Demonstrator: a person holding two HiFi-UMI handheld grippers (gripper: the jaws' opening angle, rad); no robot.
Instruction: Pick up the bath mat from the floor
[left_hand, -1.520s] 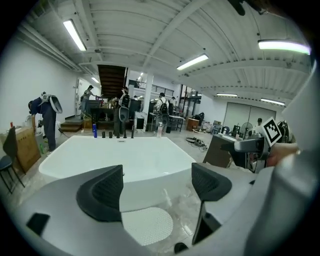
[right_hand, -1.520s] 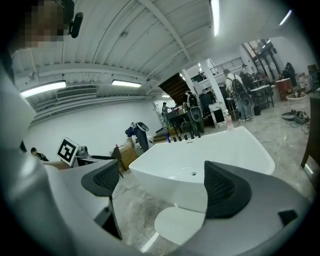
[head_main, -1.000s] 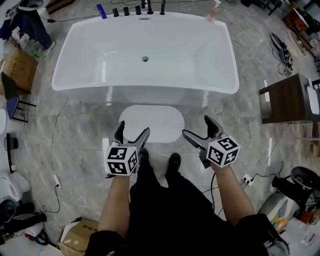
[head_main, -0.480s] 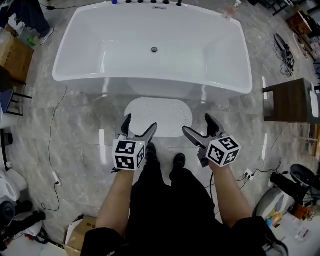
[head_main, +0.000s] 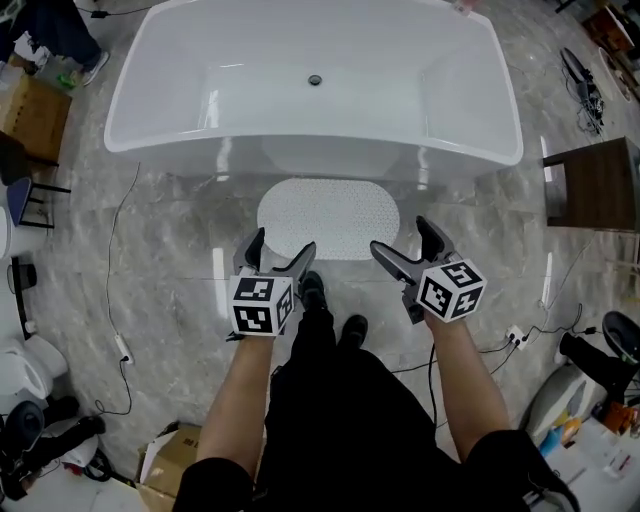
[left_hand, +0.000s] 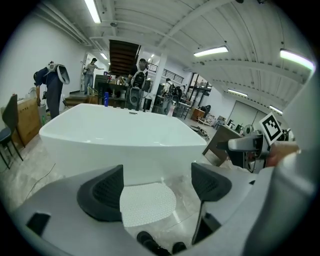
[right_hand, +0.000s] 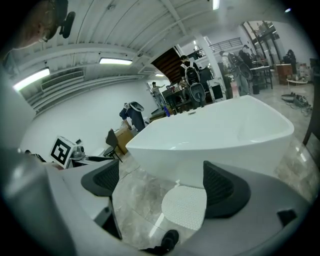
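One white bathtub (head_main: 320, 158) is standing on the marble floor (head_main: 170, 230). One oval white bath mat (head_main: 328, 218) is lying flat on the floor just before the tub, with nothing covering it. Two tongs, left gripper (head_main: 281, 246) and right gripper (head_main: 402, 238), are hovering over the mat's near edge, both released wide and gripping nothing.

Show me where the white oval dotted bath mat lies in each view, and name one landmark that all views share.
Head view: white oval dotted bath mat at centre, just below the large white freestanding bathtub.
Left gripper view: bath mat low centre, before the bathtub.
Right gripper view: bath mat low, slightly right of centre.
Shared landmark: the bathtub, directly behind the bath mat everywhere.
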